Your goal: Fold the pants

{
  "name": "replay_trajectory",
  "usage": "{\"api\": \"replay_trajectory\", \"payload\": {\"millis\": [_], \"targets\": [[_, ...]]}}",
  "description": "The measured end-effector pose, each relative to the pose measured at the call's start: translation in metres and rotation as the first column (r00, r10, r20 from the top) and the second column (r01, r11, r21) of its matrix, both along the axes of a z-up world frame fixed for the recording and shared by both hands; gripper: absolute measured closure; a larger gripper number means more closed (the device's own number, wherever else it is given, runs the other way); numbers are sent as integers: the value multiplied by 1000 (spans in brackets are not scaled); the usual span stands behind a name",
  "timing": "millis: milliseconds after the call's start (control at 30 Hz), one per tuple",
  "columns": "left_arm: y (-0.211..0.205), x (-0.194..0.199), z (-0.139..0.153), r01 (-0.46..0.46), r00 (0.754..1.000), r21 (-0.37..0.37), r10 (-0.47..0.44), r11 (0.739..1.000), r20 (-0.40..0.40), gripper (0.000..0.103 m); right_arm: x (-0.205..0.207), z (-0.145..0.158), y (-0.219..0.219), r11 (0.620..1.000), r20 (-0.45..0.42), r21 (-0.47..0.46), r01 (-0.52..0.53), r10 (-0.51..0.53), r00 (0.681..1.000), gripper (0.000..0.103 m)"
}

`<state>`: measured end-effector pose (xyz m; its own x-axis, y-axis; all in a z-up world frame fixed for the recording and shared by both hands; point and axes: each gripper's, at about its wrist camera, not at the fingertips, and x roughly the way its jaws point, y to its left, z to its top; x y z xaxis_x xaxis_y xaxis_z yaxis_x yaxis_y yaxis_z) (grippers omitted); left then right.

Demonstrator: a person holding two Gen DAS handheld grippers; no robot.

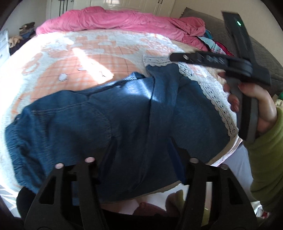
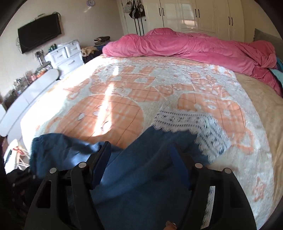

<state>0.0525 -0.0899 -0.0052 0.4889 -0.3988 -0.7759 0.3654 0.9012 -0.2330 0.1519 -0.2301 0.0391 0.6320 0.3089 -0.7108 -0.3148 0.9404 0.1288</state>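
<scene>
Blue denim pants (image 1: 123,115) with a white lace hem (image 1: 217,104) lie spread across the near part of the bed. My left gripper (image 1: 143,148) hovers low over their near edge, its jaws apart, with denim under and between the fingers. To the right, a hand in a green sleeve (image 1: 265,150) holds my right gripper (image 1: 175,57) above the lace hem. In the right wrist view the right gripper (image 2: 141,152) is open over the pants (image 2: 141,177), with loose denim lying in the gap. The lace hem (image 2: 185,118) lies just beyond it.
An orange and white fleece blanket (image 2: 123,99) covers the bed. A bunched pink duvet (image 2: 185,46) runs along the far side. Mixed clothes (image 1: 215,46) lie by the grey headboard. White drawers (image 2: 65,56), a wall TV (image 2: 39,35) and a wardrobe (image 2: 194,16) stand beyond.
</scene>
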Motion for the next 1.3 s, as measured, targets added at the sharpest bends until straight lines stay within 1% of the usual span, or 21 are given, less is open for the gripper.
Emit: {"api": "replay_trajectory", "payload": {"millis": [100, 167, 233, 300, 367, 433, 467, 500, 567, 633, 667, 700, 733, 767, 867, 1000, 1133, 1167, 1200, 1233, 1300], "targets": [[-8, 11, -5, 20, 1000, -24, -21, 1000, -22, 65, 32, -5, 7, 999, 1, -52, 17, -17, 1000, 36], [-13, 17, -8, 26, 999, -26, -27, 999, -26, 65, 55, -12, 14, 992, -13, -121, 44, -46, 999, 36], [-20, 21, -12, 49, 998, -31, -50, 998, -35, 65, 74, -22, 18, 989, -46, -139, 43, -50, 998, 36], [-27, 24, -17, 60, 997, -15, -61, 998, -39, 65, 96, -36, 19, 986, -105, -148, 75, -91, 990, 36], [-32, 25, -22, 71, 997, -17, -72, 997, -43, 65, 111, -46, 23, 976, -114, -193, 96, -119, 986, 36], [-34, 24, -25, 73, 997, -5, -73, 997, -31, 65, 120, -54, 26, 971, -121, -217, 98, -127, 984, 36], [-35, 24, -24, 74, 997, 2, -74, 997, -21, 67, 125, -58, 27, 972, -135, -215, 96, -127, 983, 36], [-36, 25, -25, 75, 997, 9, -75, 997, -14, 72, 130, -64, 27, 970, -149, -221, 101, -136, 979, 36], [-35, 25, -25, 74, 997, 10, -74, 997, -8, 78, 136, -72, 27, 966, -155, -235, 104, -143, 978, 37], [-34, 25, -26, 78, 997, 12, -78, 997, -3, 82, 138, -78, 23, 964, -146, -240, 114, -152, 978, 53], [-33, 25, -26, 81, 997, 16, -81, 997, 2, 84, 138, -77, 20, 965, -139, -231, 120, -155, 978, 60], [-33, 24, -26, 85, 996, 15, -85, 996, 4, 84, 136, -75, 15, 967, -128, -215, 135, -165, 978, 77], [-32, 25, -26, 84, 996, 10, -85, 996, 4, 84, 135, -72, 11, 970, -124, -200, 139, -166, 978, 89], [-31, 26, -26, 84, 996, 3, -84, 996, 4, 84, 133, -68, 6, 975, -117, -169, 141, -162, 980, 93], [-28, 28, -27, 85, 996, -7, -85, 996, 5, 84, 115, -53, -13, 984, -94, -84, 155, -163, 982, 94], [-22, 23, -24, 85, 996, -6, -85, 996, 10, 84, 80, -30, -45, 983, -69, 9, 183, -182, 981, 95], [-26, 23, -24, 95, 995, 14, -95, 995, 23, 85, 38, -10, -85, 973, -45, 55, 224, -222, 974, 95], [-27, 23, -24, 98, 995, 24, -98, 995, 28, 87, 26, -6, -95, 969, -42, 67, 236, -234, 971, 95], [-29, 22, -24, 101, 994, 35, -102, 994, 29, 97, 16, -5, -102, 966, -44, 86, 244, -241, 969, 95], [-31, 21, -24, 107, 994, 52, -109, 993, 32, 103, 7, -3, -110, 963, -49, 106, 247, -243, 969, 95], [-31, 17, -23, 124, 992, 57, -125, 991, 29, 103, -12, -3, -124, 956, -61, 127, 264, -258, 964, 95]]}}
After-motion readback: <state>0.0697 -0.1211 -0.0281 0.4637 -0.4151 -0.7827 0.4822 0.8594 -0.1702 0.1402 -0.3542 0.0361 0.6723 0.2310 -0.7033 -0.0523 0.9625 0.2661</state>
